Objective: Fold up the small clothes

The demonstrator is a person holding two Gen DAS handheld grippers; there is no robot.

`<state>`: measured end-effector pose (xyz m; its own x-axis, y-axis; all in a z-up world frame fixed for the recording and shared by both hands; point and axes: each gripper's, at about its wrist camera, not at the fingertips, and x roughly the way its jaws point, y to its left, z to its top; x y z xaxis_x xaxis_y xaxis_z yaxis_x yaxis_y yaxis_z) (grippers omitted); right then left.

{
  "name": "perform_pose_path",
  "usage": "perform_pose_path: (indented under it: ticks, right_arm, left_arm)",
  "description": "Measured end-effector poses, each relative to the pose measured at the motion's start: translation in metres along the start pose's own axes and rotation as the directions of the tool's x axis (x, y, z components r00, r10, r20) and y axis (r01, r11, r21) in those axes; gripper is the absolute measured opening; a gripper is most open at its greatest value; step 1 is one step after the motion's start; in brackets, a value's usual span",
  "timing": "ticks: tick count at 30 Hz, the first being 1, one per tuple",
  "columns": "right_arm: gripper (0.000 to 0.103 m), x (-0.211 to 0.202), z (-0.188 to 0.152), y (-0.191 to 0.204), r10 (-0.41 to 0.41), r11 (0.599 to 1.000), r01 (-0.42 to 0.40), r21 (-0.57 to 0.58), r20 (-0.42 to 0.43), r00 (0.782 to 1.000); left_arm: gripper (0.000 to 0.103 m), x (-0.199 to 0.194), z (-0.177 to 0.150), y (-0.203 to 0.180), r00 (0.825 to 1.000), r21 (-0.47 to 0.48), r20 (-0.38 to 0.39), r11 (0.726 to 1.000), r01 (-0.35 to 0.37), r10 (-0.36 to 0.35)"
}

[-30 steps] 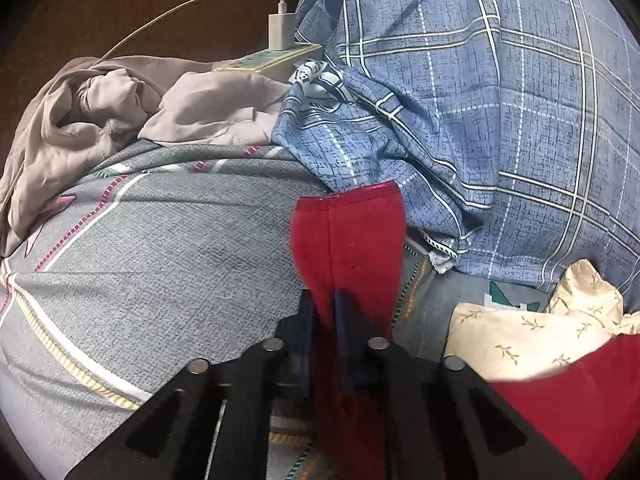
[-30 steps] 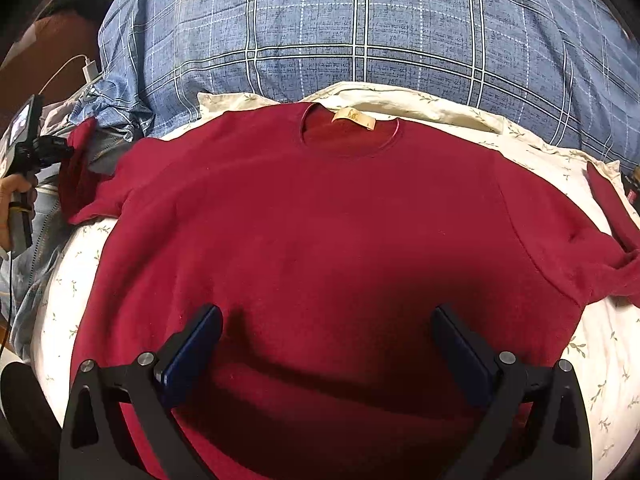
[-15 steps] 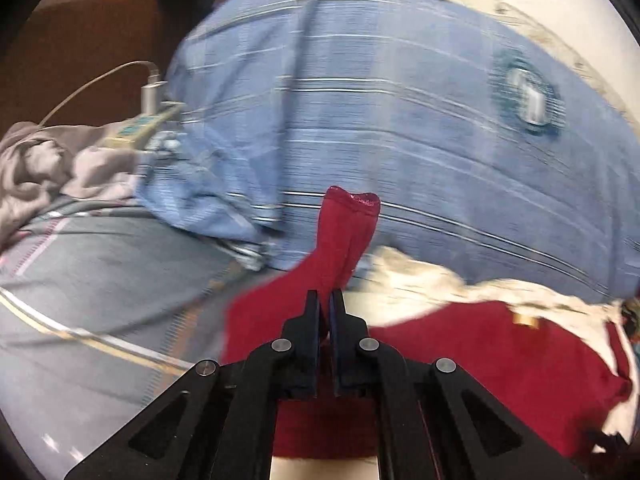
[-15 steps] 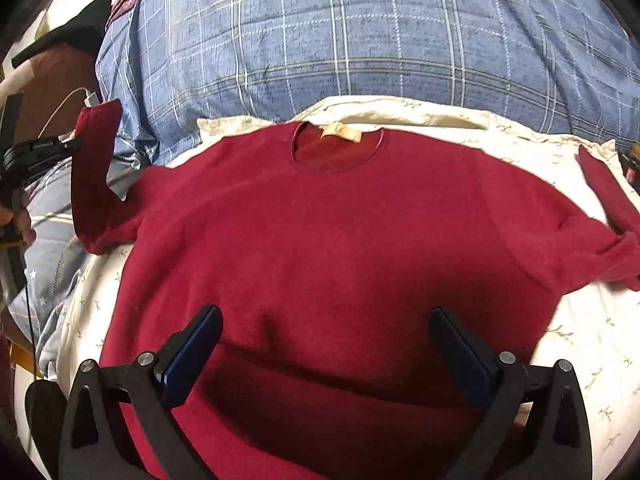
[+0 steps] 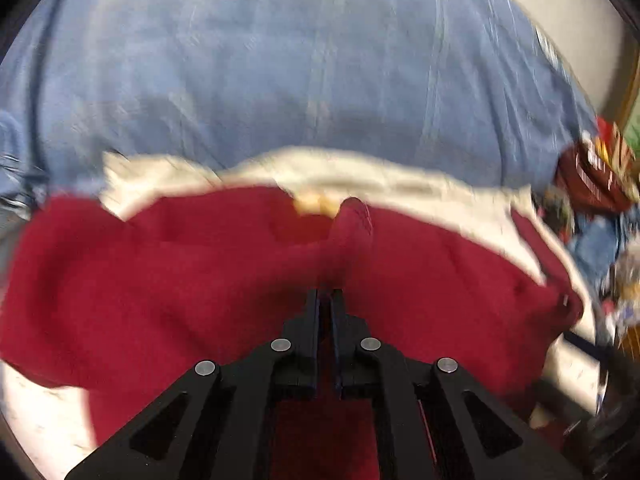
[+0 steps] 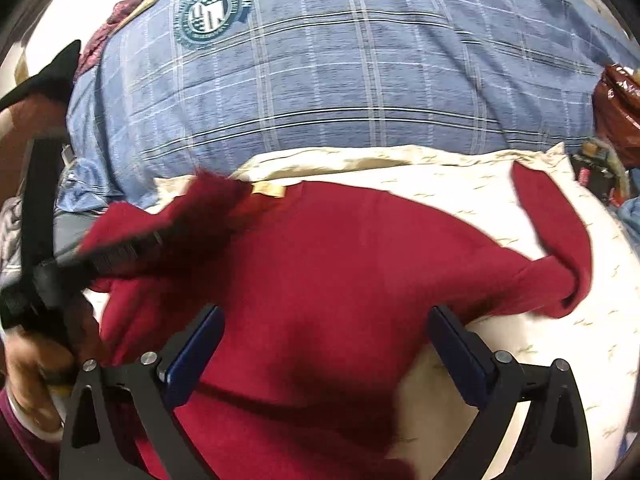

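A dark red sweater (image 6: 340, 272) lies spread face up on a cream patterned cloth (image 6: 460, 188), its tan neck label (image 6: 269, 189) at the far side. My left gripper (image 5: 326, 294) is shut on the sweater's left sleeve (image 5: 352, 232) and holds it over the chest, near the collar. It also shows in the right wrist view (image 6: 160, 236), with the sleeve cuff (image 6: 216, 188) sticking out past it. My right gripper (image 6: 324, 340) is open and empty above the sweater's lower body. The right sleeve (image 6: 552, 216) lies bent on the cloth.
A big blue plaid quilt (image 6: 340, 80) is heaped behind the sweater. A dark red shiny bag (image 6: 618, 108) and small clutter sit at the far right. Grey striped bedding (image 6: 72, 224) shows at the left edge.
My left gripper has swung right with the sleeve, from beside the bed's left side to over the sweater's chest. My right gripper has stayed open and tilted up a little.
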<state>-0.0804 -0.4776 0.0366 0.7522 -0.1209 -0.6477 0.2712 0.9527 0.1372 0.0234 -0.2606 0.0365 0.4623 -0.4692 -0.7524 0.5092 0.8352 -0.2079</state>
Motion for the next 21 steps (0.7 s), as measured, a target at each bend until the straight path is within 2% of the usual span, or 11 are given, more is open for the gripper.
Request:
perform_pose_path:
  ticks: [3, 5, 7, 8, 12, 14, 16, 17, 19, 20, 21]
  right_arm:
    - [0.099, 0.006, 0.007, -0.009, 0.040, 0.998, -0.041, 0.047, 0.013, 0.999]
    - [0.099, 0.014, 0.012, -0.012, 0.084, 0.992, -0.085, 0.090, 0.014, 0.996]
    - [0.099, 0.026, 0.018, -0.009, 0.123, 0.986, -0.122, 0.110, 0.000, 0.992]
    - [0.099, 0.034, 0.021, -0.004, 0.133, 0.986, -0.132, 0.106, -0.010, 0.991]
    - [0.098, 0.065, 0.031, 0.022, 0.125, 0.991, -0.123, 0.045, -0.054, 0.991]
    - [0.093, 0.086, 0.037, 0.039, 0.116, 0.993, -0.117, 0.002, -0.093, 0.989]
    - [0.085, 0.105, 0.043, 0.053, 0.104, 0.993, -0.110, -0.039, -0.125, 0.987]
    - [0.083, 0.117, 0.044, 0.059, 0.096, 0.993, -0.106, -0.059, -0.151, 0.984]
    - [0.061, 0.136, 0.042, 0.067, 0.077, 0.992, -0.095, -0.083, -0.193, 0.978]
    - [0.059, 0.139, 0.042, 0.071, 0.053, 0.991, -0.072, -0.110, -0.163, 0.985]
    - [0.034, 0.138, 0.043, 0.074, 0.057, 0.989, -0.075, -0.128, -0.141, 0.988]
  left_arm:
    - [0.015, 0.003, 0.001, 0.012, 1.000, 0.035, -0.025, 0.999, -0.014, 0.015]
    - [0.040, -0.012, 0.006, 0.022, 1.000, 0.013, -0.019, 1.000, -0.005, 0.005]
    - [0.057, -0.047, 0.008, 0.039, 0.998, 0.000, 0.063, 1.000, 0.005, -0.005]
    - [0.063, -0.066, 0.009, 0.052, 0.993, -0.003, 0.117, 1.000, -0.028, 0.028]
    - [0.065, -0.100, 0.004, 0.107, 0.953, -0.102, 0.218, 0.976, -0.192, 0.210]
    - [0.065, -0.102, 0.000, 0.137, 0.937, -0.181, 0.231, 0.958, -0.223, 0.262]
    - [0.065, -0.093, -0.002, 0.170, 0.921, -0.269, 0.234, 0.931, -0.247, 0.312]
    - [0.065, -0.087, -0.003, 0.179, 0.920, -0.295, 0.218, 0.920, -0.256, 0.326]
    - [0.064, -0.073, 0.002, 0.196, 0.930, -0.330, 0.184, 0.911, -0.248, 0.320]
    - [0.064, -0.069, 0.001, 0.199, 0.930, -0.339, 0.182, 0.908, -0.245, 0.318]
    - [0.064, -0.067, 0.002, 0.203, 0.928, -0.345, 0.183, 0.905, -0.249, 0.326]
